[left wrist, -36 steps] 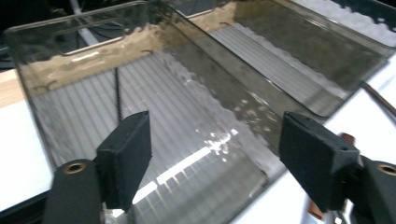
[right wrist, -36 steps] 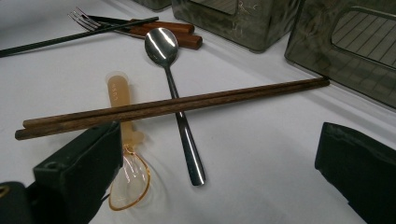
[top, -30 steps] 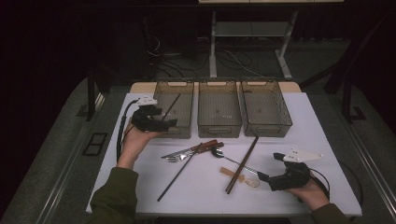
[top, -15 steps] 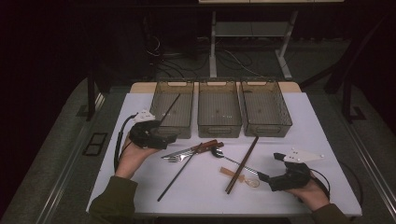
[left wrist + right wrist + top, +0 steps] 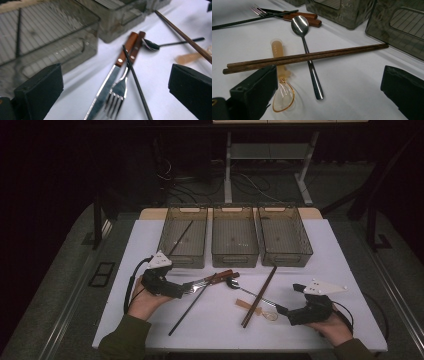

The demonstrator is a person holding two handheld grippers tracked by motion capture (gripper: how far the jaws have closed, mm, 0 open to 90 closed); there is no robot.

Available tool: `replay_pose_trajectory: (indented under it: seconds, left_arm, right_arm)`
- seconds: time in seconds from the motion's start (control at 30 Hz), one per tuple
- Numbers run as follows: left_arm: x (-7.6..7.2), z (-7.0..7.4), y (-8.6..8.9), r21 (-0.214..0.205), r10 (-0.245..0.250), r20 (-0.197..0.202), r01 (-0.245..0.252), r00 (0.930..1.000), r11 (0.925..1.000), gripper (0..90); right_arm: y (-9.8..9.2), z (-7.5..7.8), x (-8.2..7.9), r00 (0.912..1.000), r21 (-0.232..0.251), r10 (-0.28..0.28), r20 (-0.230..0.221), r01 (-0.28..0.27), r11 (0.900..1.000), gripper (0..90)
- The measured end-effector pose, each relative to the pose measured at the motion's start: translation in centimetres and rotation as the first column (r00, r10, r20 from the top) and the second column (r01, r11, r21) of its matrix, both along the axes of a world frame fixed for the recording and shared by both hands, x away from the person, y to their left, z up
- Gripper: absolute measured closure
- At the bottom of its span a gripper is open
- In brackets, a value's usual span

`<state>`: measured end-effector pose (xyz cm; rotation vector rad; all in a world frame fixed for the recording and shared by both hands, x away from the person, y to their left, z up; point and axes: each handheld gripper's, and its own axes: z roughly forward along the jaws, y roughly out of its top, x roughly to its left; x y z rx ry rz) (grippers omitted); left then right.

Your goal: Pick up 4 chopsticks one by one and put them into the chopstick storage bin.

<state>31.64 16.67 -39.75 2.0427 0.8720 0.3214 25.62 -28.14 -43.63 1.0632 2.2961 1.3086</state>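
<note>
My left gripper [image 5: 186, 290] is low over the table's left side, open, its jaws having just been opening. Nothing is gripped: the blade of a wooden-handled knife [image 5: 107, 90], a fork [image 5: 120, 93] and a black chopstick [image 5: 136, 82] lie on the table between the jaws. My right gripper [image 5: 281, 309] rests open near the front right. In front of it lie a brown chopstick pair [image 5: 307, 57], a metal spoon [image 5: 312, 72] and an amber plastic spoon [image 5: 282, 92]. A second black chopstick [image 5: 181, 237] lies inside the left bin [image 5: 182, 261].
Three smoky clear bins stand in a row at the back of the white table [image 5: 340, 265]: left, middle [image 5: 235, 257] and right [image 5: 285, 259]. Dark floor, cables and a desk frame lie beyond. A bare strip of table runs along the front edge.
The left gripper came away from the left bin toward the front, down to the knife and fork, leaving the black chopstick in the bin. The right gripper stayed put.
</note>
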Motion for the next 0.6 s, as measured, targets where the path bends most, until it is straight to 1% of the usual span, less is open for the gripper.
replay_pose_trajectory:
  seconds: [0.1, 0.13, 0.17, 0.2, 0.27, 0.3, 0.37, 0.43, 0.5, 0.6]
  left_arm:
    - [-0.5, -0.4, -0.3, 0.022, -0.019, 0.000, 0.019, 0.9998, 0.9996, 0.0]
    - [-0.7, -0.6, -0.5, 0.015, -0.020, 0.001, 0.020, 0.9998, 0.9997, 0.0]
    - [-0.9, -0.7, -0.5, 0.026, -0.030, 0.000, 0.030, 0.9996, 0.9992, 0.0]
    - [-1.1, -0.8, -0.7, 0.025, -0.033, -0.005, 0.033, 0.9995, 0.9992, 0.0]
    - [-1.5, -1.1, -0.8, 0.029, -0.040, -0.002, 0.040, 0.9992, 0.9988, 1.2]
    - [-1.8, -1.2, -0.8, 0.028, -0.040, -0.001, 0.040, 0.9992, 0.9988, 3.9]
    - [-2.2, -1.4, -1.0, 0.013, -0.039, -0.006, 0.039, 0.9992, 0.9992, 8.3]
    - [-2.7, -1.6, -1.0, 0.004, -0.049, -0.017, 0.049, 0.9986, 0.9988, 16.8]
    - [-3.1, -1.7, -1.1, 0.005, -0.062, -0.019, 0.062, 0.9979, 0.9981, 21.8]
    - [-3.3, -1.9, -1.1, -0.005, -0.072, -0.024, 0.072, 0.9971, 0.9974, 35.7]
  right_arm:
    - [0.0, 0.0, 0.0, 1.0000, 0.000, 0.000, 0.000, 0.000, 1.0000, 1.2]
    - [0.0, 0.0, 0.0, 1.0000, 0.001, 0.000, 0.000, 0.000, 1.0000, 1.2]
    - [0.0, 0.0, 0.0, 1.0000, 0.000, 0.000, 0.000, 0.000, 1.0000, 1.2]
    - [0.0, 0.0, 0.0, 1.0000, -0.001, 0.000, 0.000, 0.000, 1.0000, 1.2]
    - [0.0, 0.0, 0.0, 1.0000, 0.000, 0.000, 0.000, 0.000, 1.0000, 1.2]
    - [0.0, 0.0, 0.0, 1.0000, 0.000, 0.000, 0.000, 0.000, 1.0000, 1.2]
    - [0.0, 0.0, 0.0, 1.0000, -0.001, 0.000, 0.000, 0.000, 1.0000, 1.2]
    - [0.0, 0.0, 0.0, 1.0000, -0.001, -0.001, 0.001, 0.001, 1.0000, 1.2]
    - [0.0, 0.0, 0.0, 1.0000, -0.001, -0.001, 0.001, 0.001, 1.0000, 1.2]
    - [0.0, 0.0, 0.0, 1.0000, -0.003, -0.001, 0.001, 0.001, 1.0000, 1.2]
